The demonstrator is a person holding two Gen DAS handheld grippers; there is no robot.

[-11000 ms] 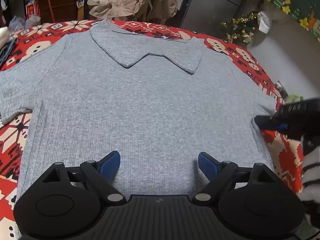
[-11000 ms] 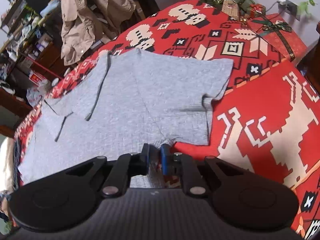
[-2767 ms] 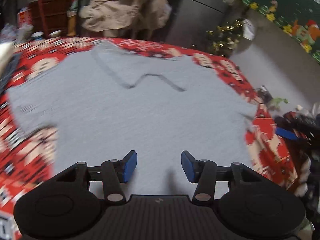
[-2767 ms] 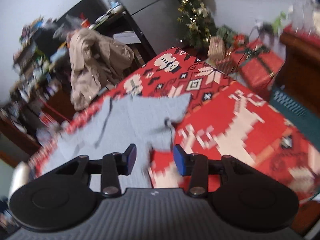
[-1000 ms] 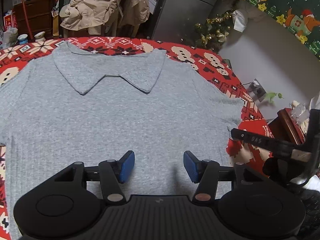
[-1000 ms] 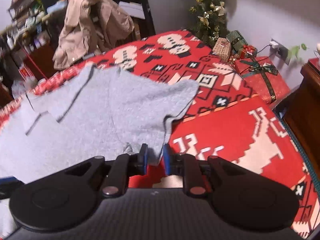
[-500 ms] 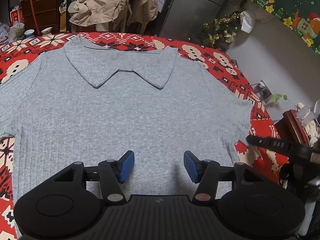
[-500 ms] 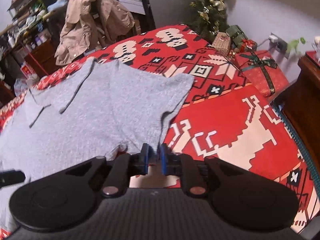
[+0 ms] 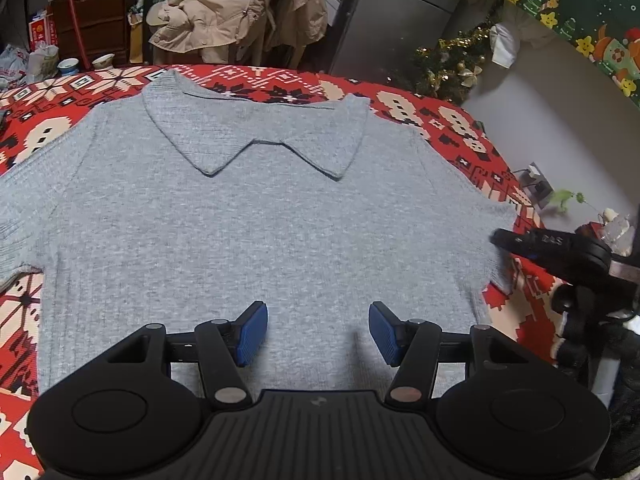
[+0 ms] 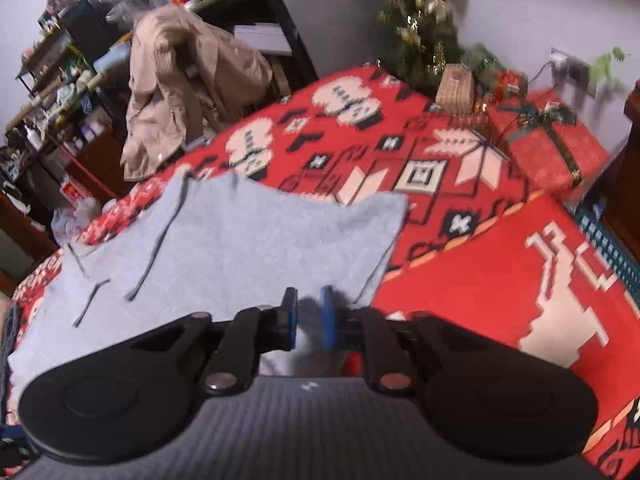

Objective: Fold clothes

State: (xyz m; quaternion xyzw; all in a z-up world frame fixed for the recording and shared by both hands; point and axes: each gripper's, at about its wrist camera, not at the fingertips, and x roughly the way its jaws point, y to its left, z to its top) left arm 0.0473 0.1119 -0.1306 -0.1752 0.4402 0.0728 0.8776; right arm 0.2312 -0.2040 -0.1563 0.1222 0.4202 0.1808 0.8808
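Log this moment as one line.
left gripper: jaws open above grey shirt, empty | right gripper: jaws closing at shirt's side edge, grip unclear | shirt: flat, unfolded, on red blanket

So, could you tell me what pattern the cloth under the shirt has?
The cloth is red with white and black geometric, snowflake-like motifs; the right wrist view shows it best.

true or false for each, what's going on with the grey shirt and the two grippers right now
1. The grey ribbed collared shirt lies spread flat on the red patterned blanket. True.
2. The left hand-held gripper is clamped on the collar. False: its jaws stand apart, empty, above the shirt's lower part.
3. The right hand-held gripper is at the shirt's sleeve edge, jaws closing. True.
4. A beige coat lies on the shirt. False: it hangs behind the blanket.
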